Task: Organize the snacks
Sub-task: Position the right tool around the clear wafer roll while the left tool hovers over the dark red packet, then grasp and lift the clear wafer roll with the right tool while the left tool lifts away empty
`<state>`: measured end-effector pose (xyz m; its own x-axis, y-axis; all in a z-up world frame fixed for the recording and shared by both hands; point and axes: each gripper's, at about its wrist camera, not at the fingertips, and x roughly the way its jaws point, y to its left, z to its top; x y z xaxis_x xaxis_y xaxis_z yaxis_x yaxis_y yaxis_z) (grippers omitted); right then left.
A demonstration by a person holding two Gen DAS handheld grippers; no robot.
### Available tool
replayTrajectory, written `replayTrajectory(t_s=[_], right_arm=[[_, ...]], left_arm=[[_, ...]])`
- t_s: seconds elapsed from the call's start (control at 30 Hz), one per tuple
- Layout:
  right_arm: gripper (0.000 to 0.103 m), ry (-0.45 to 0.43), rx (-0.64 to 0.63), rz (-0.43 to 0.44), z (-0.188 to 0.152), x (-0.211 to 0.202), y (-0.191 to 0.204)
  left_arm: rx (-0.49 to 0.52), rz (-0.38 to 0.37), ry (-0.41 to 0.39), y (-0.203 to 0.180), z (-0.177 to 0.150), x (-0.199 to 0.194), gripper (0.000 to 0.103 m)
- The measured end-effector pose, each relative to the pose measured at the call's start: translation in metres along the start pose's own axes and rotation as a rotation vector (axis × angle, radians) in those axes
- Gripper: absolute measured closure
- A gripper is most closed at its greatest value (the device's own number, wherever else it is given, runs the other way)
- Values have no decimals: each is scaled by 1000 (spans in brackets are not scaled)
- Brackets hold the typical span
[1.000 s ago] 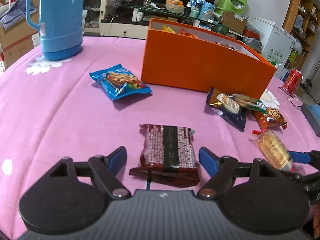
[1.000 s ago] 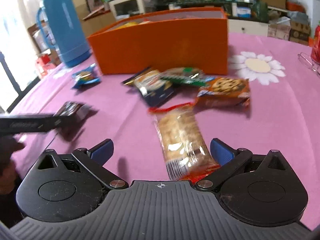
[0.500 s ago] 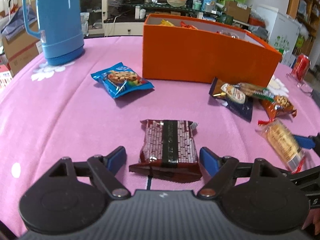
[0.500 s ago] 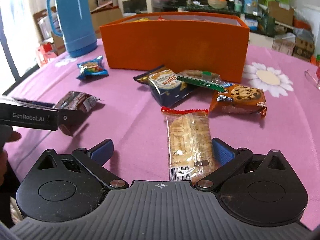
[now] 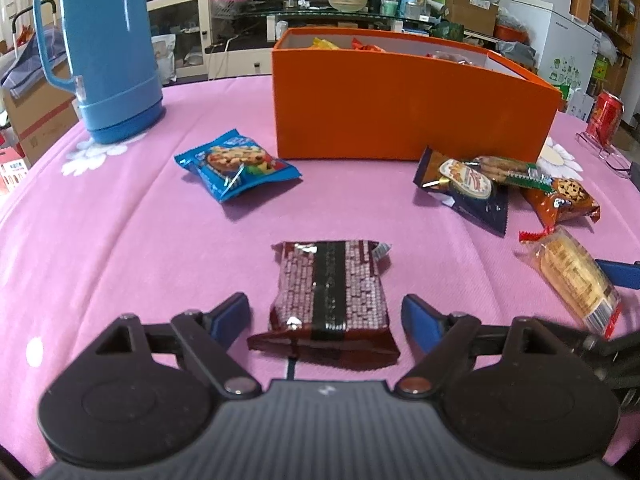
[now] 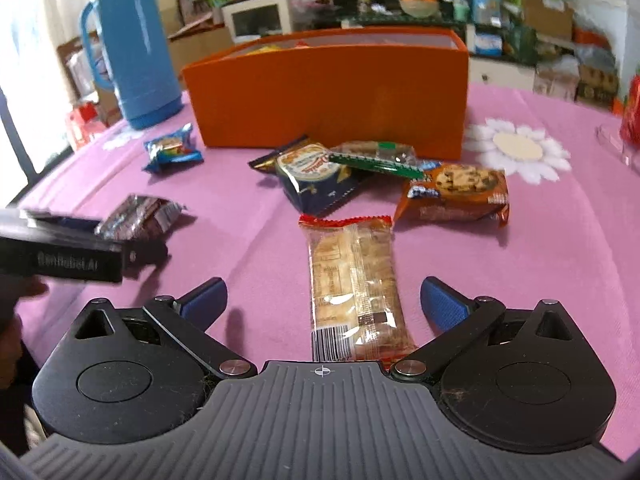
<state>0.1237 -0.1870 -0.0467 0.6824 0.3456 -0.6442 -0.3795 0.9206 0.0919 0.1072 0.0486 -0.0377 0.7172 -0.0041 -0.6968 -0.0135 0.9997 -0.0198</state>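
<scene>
A dark red wafer packet (image 5: pixel 330 298) lies on the pink tablecloth between the blue pads of my left gripper (image 5: pixel 326 314), whose jaws are opening and stand clear of it on both sides. In the right wrist view a clear cracker packet (image 6: pixel 354 284) lies lengthwise between the fingers of my right gripper (image 6: pixel 322 300), which is open and not touching it. An orange box (image 5: pixel 408 108) with several snacks inside stands further back. The left gripper (image 6: pixel 60 254) and the wafer packet (image 6: pixel 138 218) show at the left of the right wrist view.
A blue cookie packet (image 5: pixel 236 170) lies left of the box. A dark blue packet (image 5: pixel 468 188), a green-edged biscuit bar (image 5: pixel 508 168) and an orange cookie packet (image 5: pixel 564 198) sit in front of its right end. A blue thermos (image 5: pixel 108 48) stands far left, a red can (image 5: pixel 608 114) far right.
The left view has levelled out by a small roll, and its pads stand slightly wider around the wafer packet. The right gripper has squared up on the cracker packet, which now lies straight between its fingers.
</scene>
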Motion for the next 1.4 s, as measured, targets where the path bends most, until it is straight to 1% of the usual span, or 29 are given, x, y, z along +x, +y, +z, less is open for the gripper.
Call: replayTrajectory(t_s=[0.07,0.1,0.13,0.17,0.2,0.23,0.27,0.3,0.43,0.5,0.53,0.6,0.63,0.67,0.7,0.77,0.8,0.83,0.87,0.9,0.93,1.0,1.07,1.13,1.17,1.23,1.3,1.37,1.4], right_arm=[[10,9,-68,-24,-2,4,10],[11,9,-83,-32,-3,5,12],[15,6,-83,-31,-3,5,11],[20,1,-85,-33,-3,4,10],[40,-11,-84,-34,-3,2,8],[69,-19,-80,-40,-2,-1,5],[85,-25,-71,-46,-1,-4,2],[87,-25,-51,-44,0,-6,-2],[88,-21,27,-11,-1,-14,-13],[88,-34,64,15,-2,-21,-15],[88,-48,65,10,-2,-25,-13],[87,-48,48,-24,-6,-26,-8],[86,-26,43,-34,-9,-22,-7],[84,-34,32,-39,-11,-21,-6],[80,-24,21,-46,-11,-20,-5],[67,-22,19,-56,-9,-21,-4],[54,-25,24,-57,-10,-22,-5],[49,-23,25,-63,-11,-22,-5],[49,-15,21,-70,-11,-20,-5],[51,-20,-1,-81,-13,-19,-3],[59,-19,-31,-94,-13,-18,0],[84,-24,-37,-63,-12,-20,1],[84,-14,-13,-16,-8,-24,0],[84,-43,63,68,0,-32,-7],[84,-61,99,105,7,-37,-11],[84,-114,140,160,29,-44,-19],[84,-173,126,180,63,-45,-26],[84,-240,79,159,104,-39,-33],[84,-266,56,140,122,-33,-36]], left_arm=[[1,5,-10,-2,0,1,19],[6,9,-13,-3,-1,1,23],[5,6,-20,-3,-2,0,27],[-3,-8,-22,-2,-2,-1,37],[-6,-10,-24,-1,-1,-3,51],[-16,-18,-17,1,0,-5,50],[-37,-36,-11,4,1,-6,50],[-64,-58,-7,8,1,-8,50],[-149,-103,15,24,-2,-18,50],[-143,-88,15,27,-4,-22,50],[-129,-77,25,26,-5,-21,50],[-82,-32,24,21,-8,-21,37],[-74,-23,26,20,-9,-21,35],[-70,-20,29,19,-10,-22,32],[-69,-22,30,19,-10,-22,31],[-58,-19,26,18,-11,-22,30],[-48,-10,20,17,-12,-21,30],[-34,6,11,16,-13,-20,30],[-15,23,3,14,-14,-18,30],[-9,19,-3,14,-14,-18,43],[-21,-12,-5,15,-12,-20,55],[-58,-68,0,19,-5,-24,55],[-108,-137,-18,27,5,-30,56],[-129,-165,-40,31,18,-34,56],[-140,-176,-50,33,27,-35,58],[-156,-204,-80,35,49,-35,59],[-155,-226,-139,35,79,-37,59],[-131,-228,-202,30,115,-32,58],[-120,-220,-219,27,128,-29,58]])
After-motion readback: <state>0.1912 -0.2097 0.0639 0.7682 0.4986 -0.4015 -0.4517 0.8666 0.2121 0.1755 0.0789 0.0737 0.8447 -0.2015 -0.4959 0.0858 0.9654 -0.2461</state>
